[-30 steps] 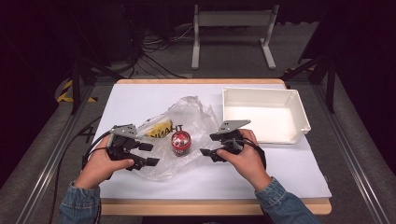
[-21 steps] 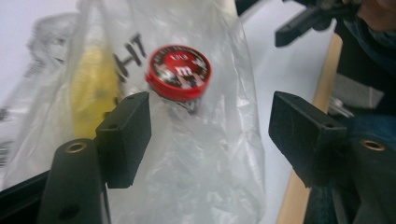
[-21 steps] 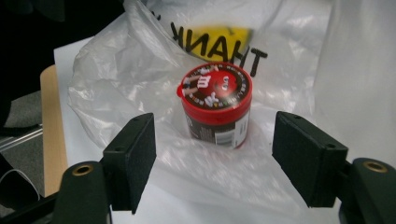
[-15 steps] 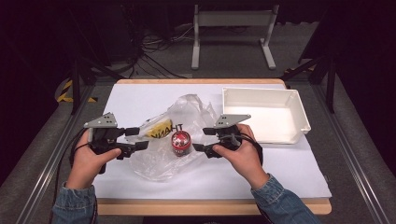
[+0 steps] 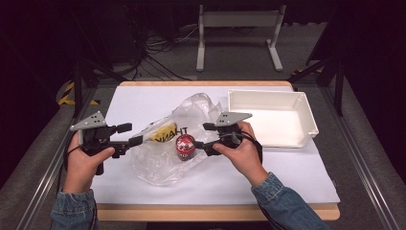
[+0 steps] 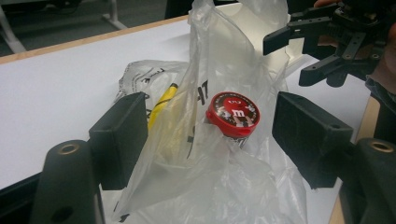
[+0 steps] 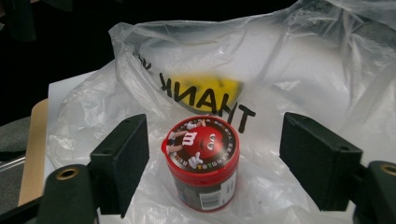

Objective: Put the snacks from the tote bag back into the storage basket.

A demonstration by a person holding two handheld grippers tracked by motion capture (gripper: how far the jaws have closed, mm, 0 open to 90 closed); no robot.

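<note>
A clear plastic bag (image 5: pixel 160 160) printed with THANK and a yellow face lies crumpled at the table's middle. A red M&M's tub (image 5: pixel 185 146) stands upright amid its film; I cannot tell whether it is inside the bag. My left gripper (image 5: pixel 130 134) is open at the bag's left edge, with loose film (image 6: pixel 219 70) and the tub (image 6: pixel 232 114) between its jaws, pads apart from the tub. Across the bag is my right gripper (image 6: pixel 303 56). My right gripper (image 5: pixel 205 136) is open just right of the tub (image 7: pixel 201 163); its jaws have just been opening and stand clear of it.
A white tray (image 5: pixel 268 94) with nothing in it sits at the back right of the white tabletop (image 5: pixel 287 177). The table's wooden front edge runs along the bottom. Dark floor, cables and a white stand lie beyond the far edge.
My left hand has drawn left and risen a little, away from the bag's middle. My right gripper has lifted slightly and its jaws stand wider. The tub has stayed in place.
</note>
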